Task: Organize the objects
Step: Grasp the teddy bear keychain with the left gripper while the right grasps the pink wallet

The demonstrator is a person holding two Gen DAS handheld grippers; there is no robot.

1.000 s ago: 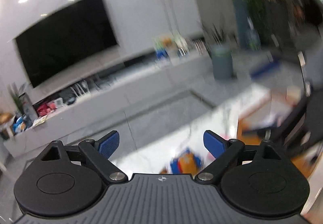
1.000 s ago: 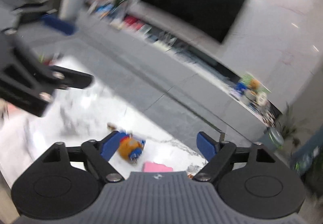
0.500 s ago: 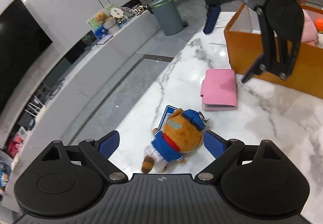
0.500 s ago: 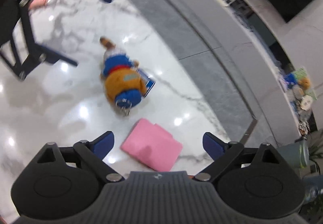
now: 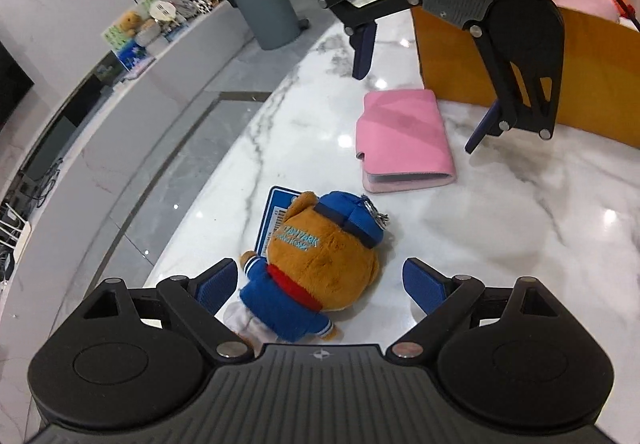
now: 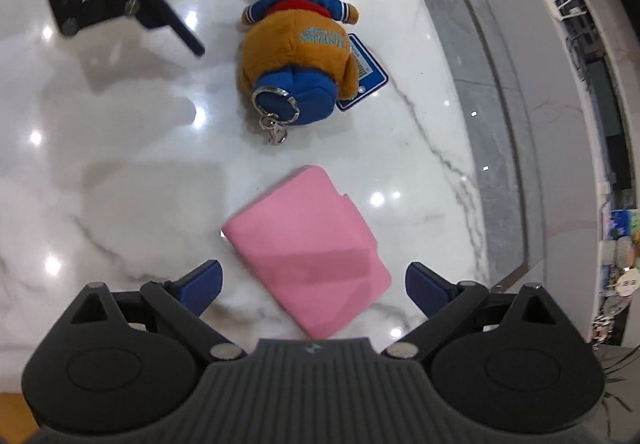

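Note:
A brown plush bear (image 5: 320,256) in a blue cap and jacket lies on the white marble table (image 5: 520,224), over a blue tag (image 5: 276,215). My left gripper (image 5: 320,284) hangs just above the bear, open, one pad on each side and neither pressing. A pink wallet (image 6: 304,248) lies flat beside the bear (image 6: 296,55). My right gripper (image 6: 316,284) hovers over it with its jaws opening; the wallet lies between the pads, untouched. From the left wrist, the right gripper (image 5: 420,95) straddles the wallet (image 5: 404,135). From the right wrist, the left gripper (image 6: 270,3) stands over the bear.
An orange box (image 5: 580,83) with pink things inside stands right behind the wallet. The table's curved edge (image 5: 224,171) runs close to the bear, with grey floor below. A grey bin (image 5: 268,11) and a long low white cabinet (image 5: 120,91) lie beyond.
Both grippers swung down from facing the room and TV to pointing at the table. The left closed in over the bear, the right over the wallet. The right's jaws widened slightly.

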